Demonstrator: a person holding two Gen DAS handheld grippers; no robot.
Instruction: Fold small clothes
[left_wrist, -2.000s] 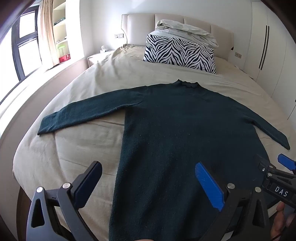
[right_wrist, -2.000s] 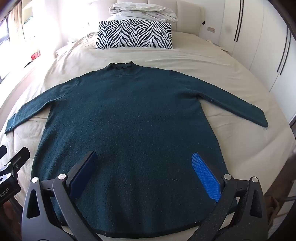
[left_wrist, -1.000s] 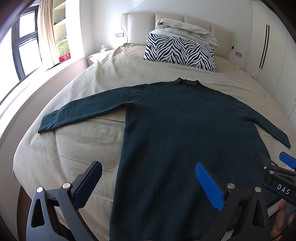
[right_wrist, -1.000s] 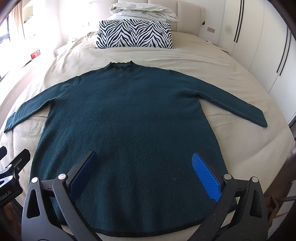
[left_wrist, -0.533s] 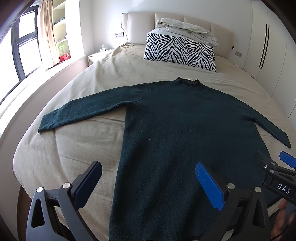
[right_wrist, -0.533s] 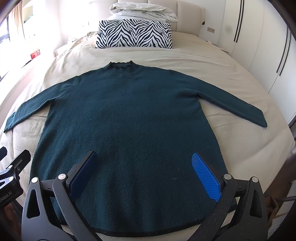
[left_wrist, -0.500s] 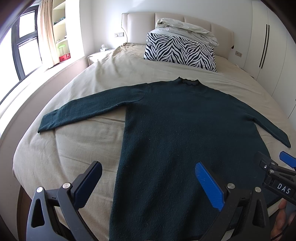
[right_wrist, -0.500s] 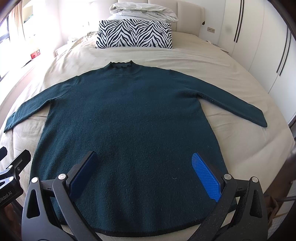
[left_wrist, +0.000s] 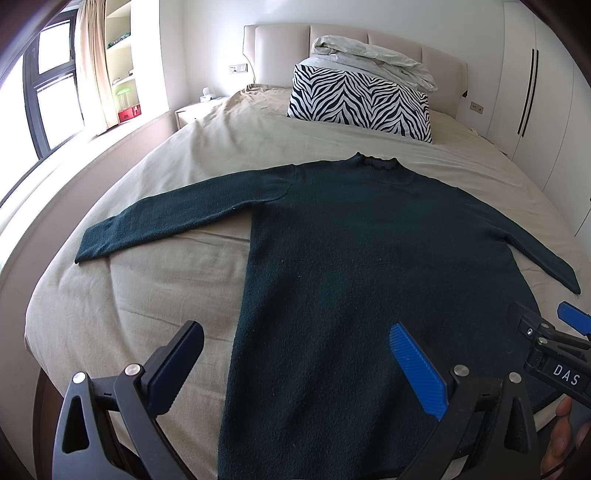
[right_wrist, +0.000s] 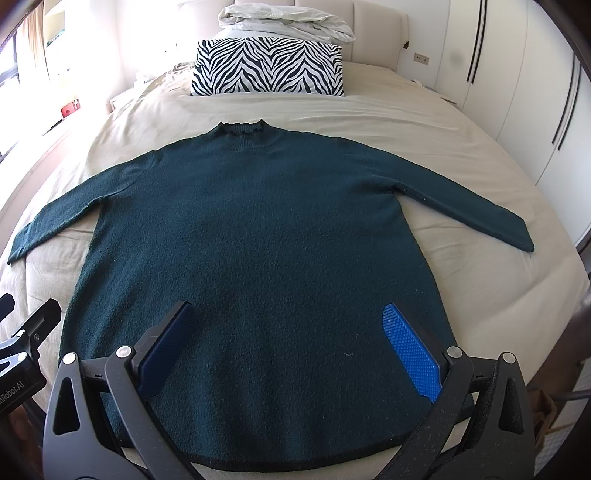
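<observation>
Dark green sweater (right_wrist: 258, 251) spread flat on a bed (right_wrist: 388, 110), unfolded.

Left gripper (left_wrist: 295, 365) and right gripper (right_wrist: 291, 347) hover near the hem, jaws wide, empty; likely next: grasp a sleeve.

Readable text: two labels, both on gripper bodies.
White "DAS" on black plastic body of right gripper (left_wrist: 554, 345), seen fr. left wrist cam; cut-off "nRobot.AI" on black body of left gripper (right_wrist: 18, 373), right wrist cam.
</observation>
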